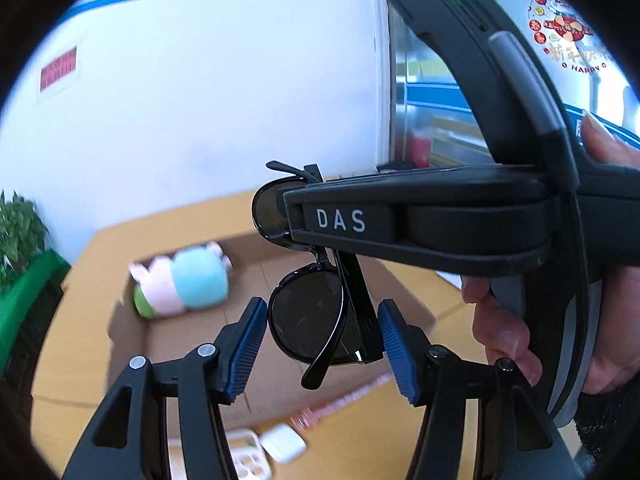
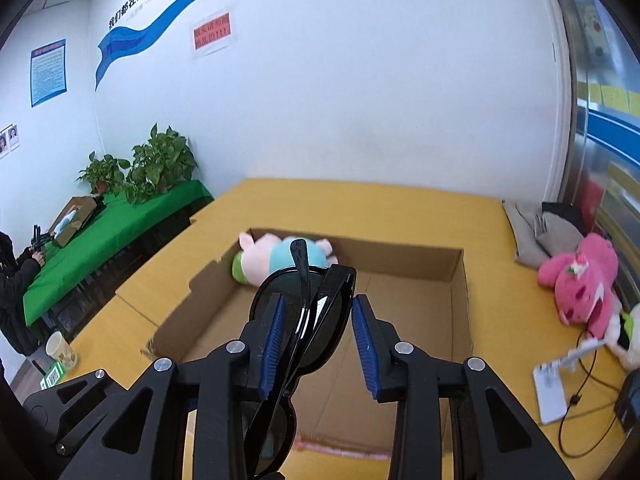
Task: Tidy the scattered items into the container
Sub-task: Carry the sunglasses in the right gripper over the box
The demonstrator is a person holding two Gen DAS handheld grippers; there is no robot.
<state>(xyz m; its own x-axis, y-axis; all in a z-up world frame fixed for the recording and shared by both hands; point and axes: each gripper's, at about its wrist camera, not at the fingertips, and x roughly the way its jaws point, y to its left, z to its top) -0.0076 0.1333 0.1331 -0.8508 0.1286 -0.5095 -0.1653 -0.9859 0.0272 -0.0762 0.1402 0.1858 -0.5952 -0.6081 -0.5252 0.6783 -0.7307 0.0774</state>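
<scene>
Right wrist view: your right gripper (image 2: pixel 316 336) hangs above the open cardboard box (image 2: pixel 460 292) on the yellow table (image 2: pixel 360 200).
Around: a pink plush bear (image 2: pixel 580 280) lies on the table to the right of the box, with folded grey cloth (image 2: pixel 536 232) behind it and a white card (image 2: pixel 550 392) with a black cable nearer you. A paper cup (image 2: pixel 60 350) stands at the table's left edge; potted plants (image 2: pixel 160 164) sit on a green-covered side table (image 2: pixel 100 232).
In the way: in the left wrist view the right gripper's black body (image 1: pixel 420 220), marked DAS, crosses the frame above the box.
Sunglasses (image 2: pixel 304 312): folded, glossy black frame, dark round lenses, hanging over the box interior.
Right tongs: the blue ribbed pads (image 2: pixel 274 340) sit on either side of the sunglasses; you cannot tell whether both pads press on the frame.
Left tongs: your left gripper (image 1: pixel 324 344) is spread wide, its pads flanking the lower lens (image 1: pixel 308 312) without touching.
Already in the box: a soft pink-and-blue plush toy (image 2: pixel 280 256) in the far left corner.
Box: plain brown corrugated board, low walls, flaps folded outward.
</scene>
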